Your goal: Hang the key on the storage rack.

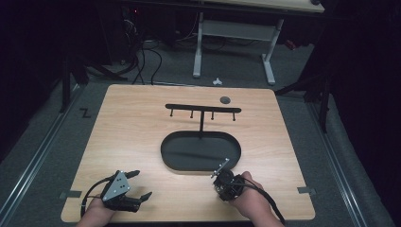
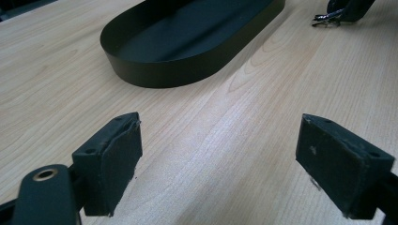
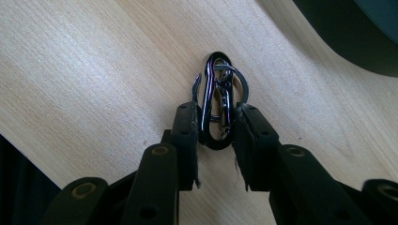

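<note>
A dark metal carabiner clip with a small key ring [image 3: 217, 101] is pinched between the pads of my right gripper [image 3: 217, 133], just above the wooden table. In the high view that right gripper [image 1: 220, 171] is at the near right edge of the black oval tray [image 1: 201, 152], and the clip [image 1: 221, 167] sticks up over the tray's rim. A black T-shaped hook rack [image 1: 202, 109] rises from the tray's far side. My left gripper [image 1: 140, 184] rests at the near left of the table, jaws wide apart with nothing between them; its pads [image 2: 115, 157] frame bare wood.
A small dark round disc [image 1: 225, 100] lies near the table's far edge. In the left gripper view the tray [image 2: 187, 56] lies ahead, with the right gripper's clip [image 2: 328, 17] at top right. The table [image 1: 132, 137] drops off to grey carpet all around.
</note>
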